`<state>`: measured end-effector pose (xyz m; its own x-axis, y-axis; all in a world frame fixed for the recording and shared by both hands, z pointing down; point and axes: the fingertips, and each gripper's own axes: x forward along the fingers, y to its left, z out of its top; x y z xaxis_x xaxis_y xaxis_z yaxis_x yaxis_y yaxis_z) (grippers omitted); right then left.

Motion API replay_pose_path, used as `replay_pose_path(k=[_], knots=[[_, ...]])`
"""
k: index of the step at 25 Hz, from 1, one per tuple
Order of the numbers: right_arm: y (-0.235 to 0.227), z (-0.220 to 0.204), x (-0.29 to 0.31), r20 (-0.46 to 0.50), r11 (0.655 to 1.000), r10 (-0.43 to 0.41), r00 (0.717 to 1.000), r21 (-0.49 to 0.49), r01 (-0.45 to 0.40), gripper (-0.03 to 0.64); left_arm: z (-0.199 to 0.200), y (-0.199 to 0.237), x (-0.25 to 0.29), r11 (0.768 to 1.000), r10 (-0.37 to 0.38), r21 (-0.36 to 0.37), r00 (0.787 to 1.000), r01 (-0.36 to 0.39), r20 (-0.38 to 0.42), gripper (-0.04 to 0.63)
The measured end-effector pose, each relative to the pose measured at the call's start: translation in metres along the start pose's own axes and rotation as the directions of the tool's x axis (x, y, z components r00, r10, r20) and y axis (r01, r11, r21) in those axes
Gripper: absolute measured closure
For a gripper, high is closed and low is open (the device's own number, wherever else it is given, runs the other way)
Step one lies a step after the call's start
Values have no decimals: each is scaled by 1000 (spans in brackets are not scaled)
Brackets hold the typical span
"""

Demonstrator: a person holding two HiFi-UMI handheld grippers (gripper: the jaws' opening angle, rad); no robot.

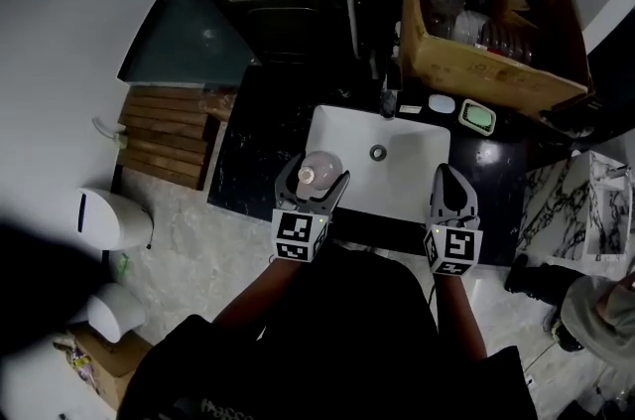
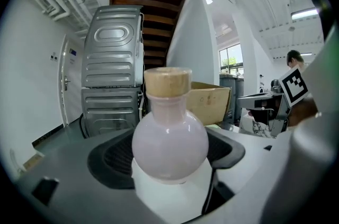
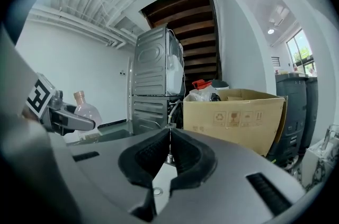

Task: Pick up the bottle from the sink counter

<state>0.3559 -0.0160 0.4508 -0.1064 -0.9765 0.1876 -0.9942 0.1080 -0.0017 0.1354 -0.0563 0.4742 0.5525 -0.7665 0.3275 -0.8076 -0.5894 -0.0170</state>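
- The left gripper (image 1: 315,180) has its jaws clamped on the bottle (image 2: 169,135), one jaw on each side of its round belly.
- The bottle is pale pink and bulb-shaped, with a short neck and a tan stopper (image 2: 167,81). It stands upright between the jaws.
- In the head view, the bottle sits over the near left corner of the white sink (image 1: 402,180), right at the sink's left rim.
- No view shows whether the bottle's base touches anything beneath it.
- The right gripper (image 3: 169,138) has its jaws pressed together with nothing between them. It sits over the near right part of the sink, well apart from the left gripper.
- From the right gripper view, the bottle shows far off to the left, held in the other gripper.
- The sink is set into a dark bench (image 1: 248,160), with a round drain (image 1: 378,152) in the middle of the basin.
- A tap (image 1: 387,98) stands at the sink's far edge, and a green soap dish (image 1: 477,117) lies on the bench to its right.
- A cardboard box (image 1: 496,61) holding bags sits beyond the soap dish.
- Two grey machines (image 3: 151,80), stacked one on the other, stand behind the bench.
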Motion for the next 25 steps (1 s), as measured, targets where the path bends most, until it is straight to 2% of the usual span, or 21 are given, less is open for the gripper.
replay_pose_path(k=[9, 25], knots=[[-4, 9, 9, 16, 1000, -26, 1000, -12, 27, 580, 11, 17, 4, 1000, 17, -23, 999, -16, 34, 212], [10, 17, 28, 21, 999, -50, 999, -5, 50, 580, 14, 49, 13, 1000, 2, -25, 999, -1, 37, 212]])
